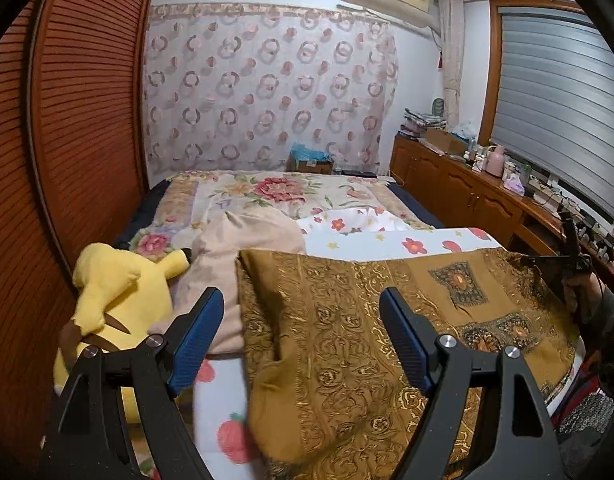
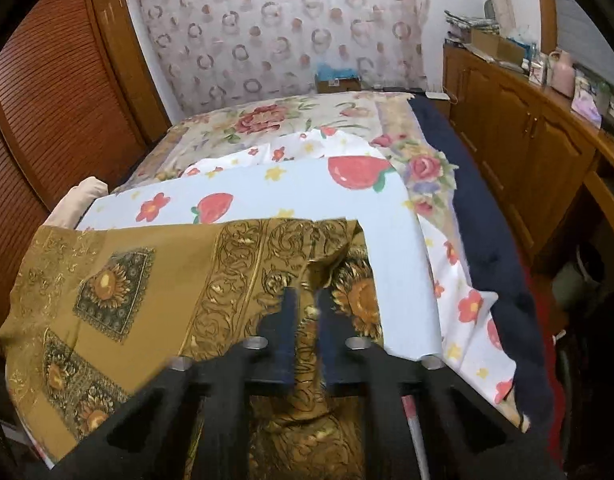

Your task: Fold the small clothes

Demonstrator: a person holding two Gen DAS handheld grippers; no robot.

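Left gripper (image 1: 303,334) hovered with jaws spread and nothing between them above the ochre cloth (image 1: 347,340), which I had lying on the strawberry sheet (image 1: 387,240); right gripper (image 2: 307,320) was clamped on its lifted right edge, ready to fold across.

Left gripper (image 1: 303,336) agape — over cloth (image 1: 347,340), seemingly.

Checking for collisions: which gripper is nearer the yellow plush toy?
Left. The left gripper hangs open with the yellow plush toy just beside it; the right gripper grips the brown cloth at its far edge.
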